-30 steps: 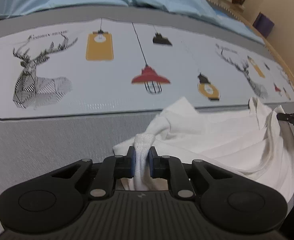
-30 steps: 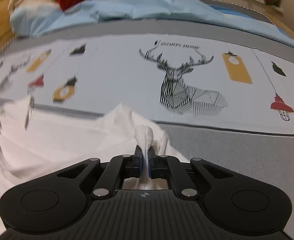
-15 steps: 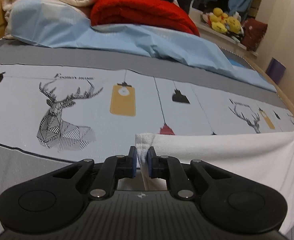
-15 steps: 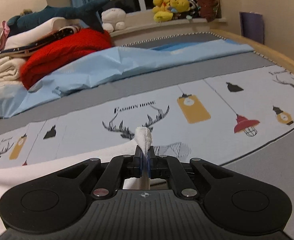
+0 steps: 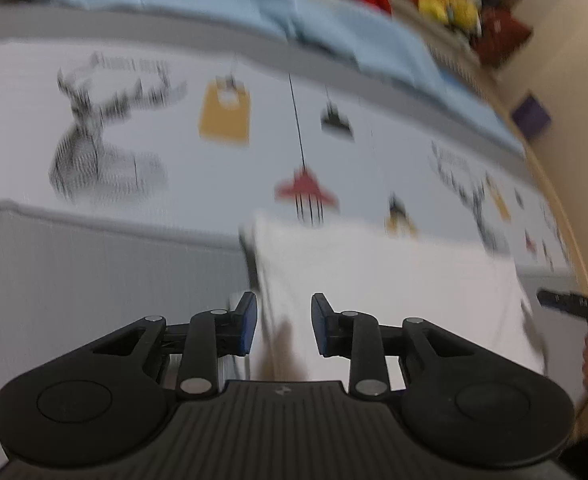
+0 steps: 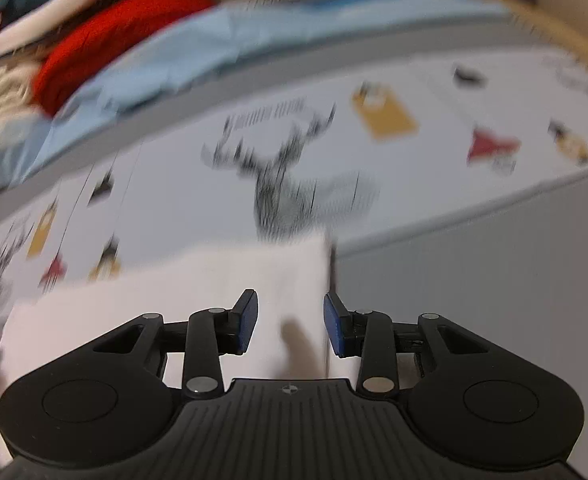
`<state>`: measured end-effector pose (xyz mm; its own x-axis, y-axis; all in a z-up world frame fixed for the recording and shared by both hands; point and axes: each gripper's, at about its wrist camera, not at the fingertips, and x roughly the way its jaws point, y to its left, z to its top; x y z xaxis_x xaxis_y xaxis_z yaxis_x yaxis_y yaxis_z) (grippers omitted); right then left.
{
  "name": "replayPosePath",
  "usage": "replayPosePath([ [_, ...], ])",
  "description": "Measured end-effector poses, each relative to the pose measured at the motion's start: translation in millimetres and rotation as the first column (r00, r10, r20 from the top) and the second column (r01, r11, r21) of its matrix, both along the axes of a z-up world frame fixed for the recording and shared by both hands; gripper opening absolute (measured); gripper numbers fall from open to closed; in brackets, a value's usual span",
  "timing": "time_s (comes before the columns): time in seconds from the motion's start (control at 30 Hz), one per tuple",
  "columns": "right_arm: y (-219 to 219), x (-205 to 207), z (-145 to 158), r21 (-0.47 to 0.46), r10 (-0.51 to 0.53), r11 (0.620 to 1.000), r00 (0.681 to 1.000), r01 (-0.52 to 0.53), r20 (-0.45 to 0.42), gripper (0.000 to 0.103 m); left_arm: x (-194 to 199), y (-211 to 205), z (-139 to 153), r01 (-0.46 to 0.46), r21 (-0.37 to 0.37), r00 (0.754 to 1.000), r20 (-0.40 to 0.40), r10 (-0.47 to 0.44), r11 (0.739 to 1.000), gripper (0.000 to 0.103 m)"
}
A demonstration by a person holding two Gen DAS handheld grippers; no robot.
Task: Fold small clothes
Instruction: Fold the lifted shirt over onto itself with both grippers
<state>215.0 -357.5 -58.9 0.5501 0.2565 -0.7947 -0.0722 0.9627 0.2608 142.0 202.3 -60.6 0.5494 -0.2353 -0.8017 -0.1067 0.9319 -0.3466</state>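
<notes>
A small white garment lies spread flat on the printed bed cover; it also shows in the right wrist view. My left gripper is open and empty over the garment's left edge. My right gripper is open and empty over the garment's right edge. The right gripper's tip shows at the far right of the left wrist view. Both views are motion-blurred.
The bed cover has deer and lamp prints with a grey band in front. A light blue sheet, a red blanket and folded bedding lie at the back. A wooden bed edge runs on the right.
Both grippers have opened and let go of the white garment. The garment, held up stretched before, now lies flat on the bed. Both cameras have tilted down.
</notes>
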Motion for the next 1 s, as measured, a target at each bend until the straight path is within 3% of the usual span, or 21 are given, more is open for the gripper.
replayPosePath([
  [0.13, 0.1, -27.4, -12.9, -0.042, 0.101, 0.993, 0.987, -0.107, -0.127, 0.039, -19.0, -7.9, -18.7, 0.109, -0.046, 0.986, -0.125, -0.114, 0.993, 0.038],
  [0.27, -5.6, -53.7, -23.1, -0.035, 0.164, 0.983, 0.956, -0.178, -0.242, 0.043, -39.3, -25.3, -38.0, 0.222, 0.004, 0.951, -0.224, -0.215, 0.975, 0.038],
  [0.37, -5.4, -71.4, -28.0, -0.058, 0.216, 0.969, 0.935, -0.241, -0.282, 0.043, -52.4, -35.7, -49.5, 0.279, 0.042, 0.926, -0.277, -0.257, 0.959, 0.034],
  [0.43, -5.0, -80.5, -28.6, -0.076, 0.238, 0.960, 0.926, -0.271, -0.294, 0.035, -60.7, -39.7, -51.0, 0.309, 0.083, 0.921, -0.276, -0.276, 0.948, 0.019],
  [0.5, -8.6, -86.0, -21.2, -0.083, 0.234, 0.961, 0.933, -0.266, -0.274, 0.013, -68.0, -38.5, -42.5, 0.307, 0.085, 0.929, -0.245, -0.279, 0.948, 0.011],
  [0.6, -27.3, -89.9, 1.1, 0.014, 0.180, 0.983, 0.962, -0.181, -0.205, 0.008, -81.0, -29.2, -21.7, 0.265, 0.048, 0.952, -0.170, -0.254, 0.963, 0.009],
  [0.67, -34.6, -95.3, 8.7, 0.054, 0.162, 0.986, 0.969, -0.155, -0.184, 0.008, -89.9, -26.5, -22.4, 0.270, 0.060, 0.948, -0.191, -0.255, 0.961, 0.007],
  [0.73, -30.6, -99.4, -2.1, -0.023, 0.182, 0.981, 0.953, -0.193, -0.242, 0.004, -93.0, -28.9, -42.6, 0.302, 0.107, 0.918, -0.302, -0.258, 0.947, 0.003],
  [0.8, -20.8, -103.2, -22.5, -0.123, 0.210, 0.957, 0.918, -0.264, -0.335, 0.005, -94.9, -34.4, -62.0, 0.353, 0.223, 0.879, -0.413, -0.240, 0.909, 0.001],
  [0.83, -16.9, -105.8, -27.6, -0.164, 0.221, 0.942, 0.908, -0.294, -0.357, 0.005, -96.0, -33.9, -64.1, 0.358, 0.248, 0.876, -0.424, -0.231, 0.900, 0.002],
  [0.9, -16.7, -108.2, -22.8, -0.180, 0.219, 0.939, 0.915, -0.292, -0.340, 0.005, -98.0, -28.8, -49.2, 0.326, 0.238, 0.909, -0.344, -0.234, 0.915, 0.004],
  [1.0, -21.2, -111.9, -1.0, -0.180, 0.200, 0.953, 0.951, -0.244, -0.235, 0.005, -101.5, -21.4, -17.7, 0.274, 0.157, 0.954, -0.167, -0.249, 0.949, 0.004],
])
